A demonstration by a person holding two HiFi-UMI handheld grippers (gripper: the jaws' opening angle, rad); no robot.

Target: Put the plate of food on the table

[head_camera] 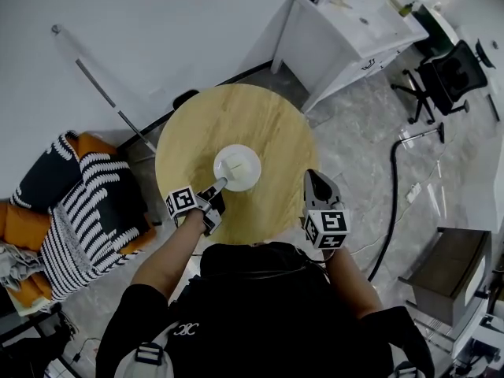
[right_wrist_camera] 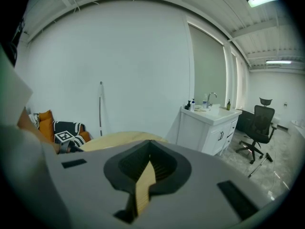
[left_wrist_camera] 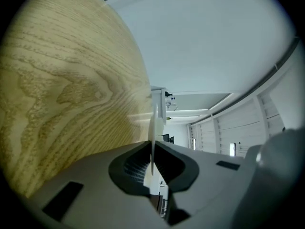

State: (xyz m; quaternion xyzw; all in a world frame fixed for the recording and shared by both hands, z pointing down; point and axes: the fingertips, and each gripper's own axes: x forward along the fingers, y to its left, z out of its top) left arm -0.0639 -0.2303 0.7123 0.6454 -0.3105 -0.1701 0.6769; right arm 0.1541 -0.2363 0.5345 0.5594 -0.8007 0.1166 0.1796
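Note:
A white plate with a pale piece of food on it is over the middle of the round wooden table; whether it rests on the top I cannot tell. My left gripper is shut on the plate's near left rim. In the left gripper view the plate shows edge-on as a thin white strip pinched in the left gripper, with the table filling the left side. My right gripper hangs over the table's right edge, apart from the plate. In its own view the right gripper is shut and holds nothing.
A white sink cabinet with bottles stands at the back right, a black office chair beyond it. An orange seat with a striped blanket is to the left. A black hose and a grey box lie on the floor at right.

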